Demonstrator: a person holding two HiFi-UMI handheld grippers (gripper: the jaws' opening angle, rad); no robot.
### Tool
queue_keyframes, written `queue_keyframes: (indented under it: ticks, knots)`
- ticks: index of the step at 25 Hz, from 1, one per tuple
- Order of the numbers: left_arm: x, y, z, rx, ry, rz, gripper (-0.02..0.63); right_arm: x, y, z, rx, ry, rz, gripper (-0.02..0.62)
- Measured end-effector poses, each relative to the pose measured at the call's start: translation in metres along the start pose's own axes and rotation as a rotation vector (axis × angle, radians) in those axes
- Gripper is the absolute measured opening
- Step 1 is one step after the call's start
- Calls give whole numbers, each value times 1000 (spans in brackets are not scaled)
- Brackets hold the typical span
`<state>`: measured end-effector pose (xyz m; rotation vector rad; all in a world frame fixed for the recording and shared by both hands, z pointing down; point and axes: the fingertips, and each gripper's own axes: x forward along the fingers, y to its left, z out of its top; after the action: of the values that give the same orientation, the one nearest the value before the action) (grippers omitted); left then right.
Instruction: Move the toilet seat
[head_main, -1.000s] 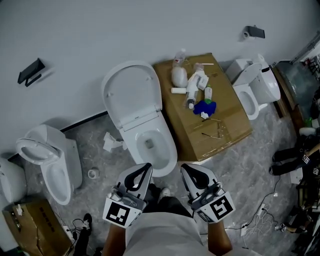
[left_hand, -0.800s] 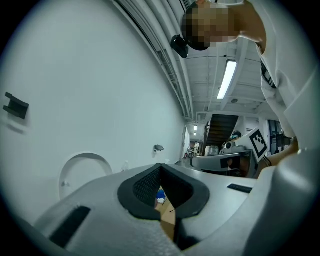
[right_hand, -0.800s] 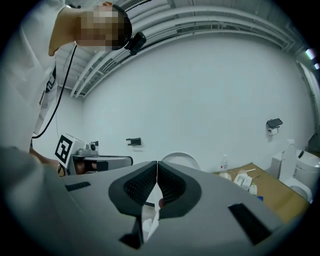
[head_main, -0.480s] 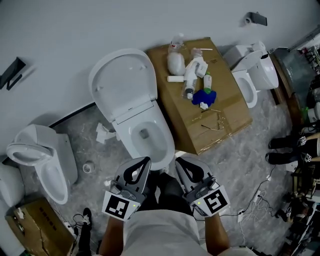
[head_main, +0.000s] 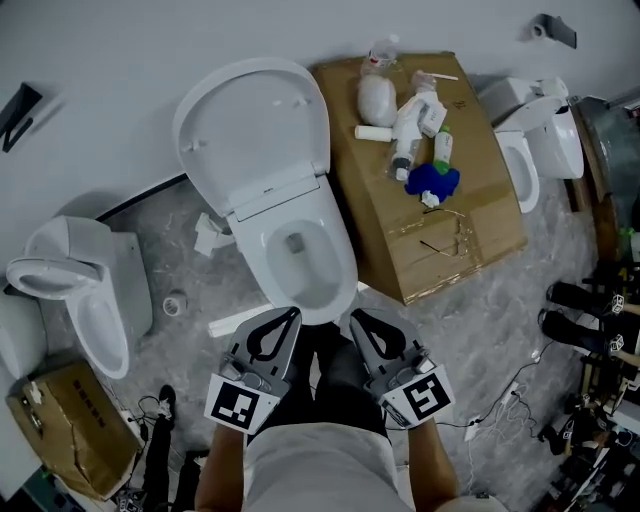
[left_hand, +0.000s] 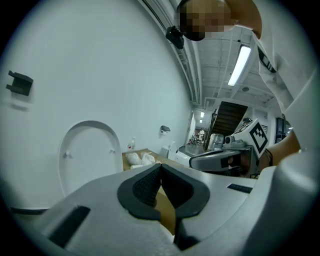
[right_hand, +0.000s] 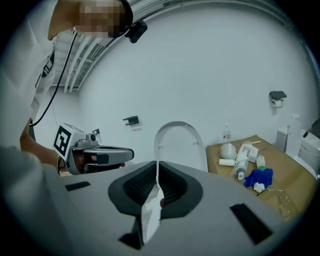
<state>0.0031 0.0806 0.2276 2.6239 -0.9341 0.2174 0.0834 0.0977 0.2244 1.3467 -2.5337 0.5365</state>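
Observation:
The white toilet (head_main: 345, 270) stands against the wall with its seat and lid (head_main: 252, 130) raised and leaning back. My left gripper (head_main: 290, 313) hovers just before the bowl's front rim, jaws shut and empty. My right gripper (head_main: 355, 318) is beside it, about a hand's width to the right, shut on a thin white paper scrap (right_hand: 150, 210) that hangs down between the pads. In the left gripper view (left_hand: 160, 166) the raised lid (left_hand: 87, 155) shows ahead at the left. The right gripper view (right_hand: 157, 162) has the lid (right_hand: 179, 142) straight ahead.
A flat cardboard box (head_main: 470, 230) right of the toilet carries bottles and a blue cloth (head_main: 436, 180). Other toilets stand at the left (head_main: 85, 290) and far right (head_main: 540, 140). A small carton (head_main: 60, 425), cables and paper scraps (head_main: 210, 238) lie on the grey floor.
The head view has shifted, so the toilet and the cardboard box sit lower and further right in the picture. Both grippers stay shut, side by side, near the bowl's front.

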Motion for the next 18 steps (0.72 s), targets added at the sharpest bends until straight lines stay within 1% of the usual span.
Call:
queue_keyframes:
  ticks: [6,10,18]
  knots:
    - [14,14,-51,-39,47,54,11,15,-19,-52,22,64,24,15]
    - [22,20,-87,-66,92,66,12,23,-31,-83,42,96,28,15]
    - [40,27,-157,-112,140,82,12,34,-47,-152,76,162,38,17]
